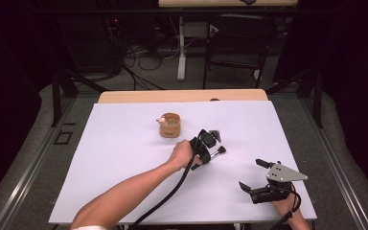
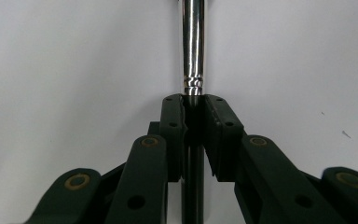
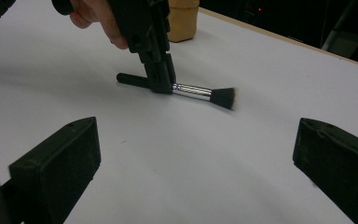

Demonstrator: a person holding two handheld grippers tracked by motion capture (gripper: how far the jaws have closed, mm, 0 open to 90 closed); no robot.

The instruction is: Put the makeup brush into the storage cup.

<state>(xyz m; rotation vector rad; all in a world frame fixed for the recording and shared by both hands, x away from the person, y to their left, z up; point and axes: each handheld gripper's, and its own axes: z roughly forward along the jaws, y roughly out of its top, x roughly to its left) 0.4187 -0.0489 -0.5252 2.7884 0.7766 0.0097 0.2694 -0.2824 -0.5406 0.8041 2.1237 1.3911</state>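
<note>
Brush [image 3: 186,90] lies near the table [image 1: 124,158] centre, right of a small wooden cup [image 1: 169,125] toward the far edge. Left gripper [image 1: 210,146] is closed on its black handle just behind the metal ferrule. Right gripper [image 1: 256,175] rests near the right front corner, jaws wide, empty. Judgement: lift straight and level, maintaining a firm grip so the thin handle does not pivot.

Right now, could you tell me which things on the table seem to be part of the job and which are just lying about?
In play, as far as I can judge:
- brush, clamped at its handle
- left gripper, shut on it
- wooden cup, possibly where the brush goes

Idle:
- right gripper, open, holding nothing
- chair behind the table
</note>
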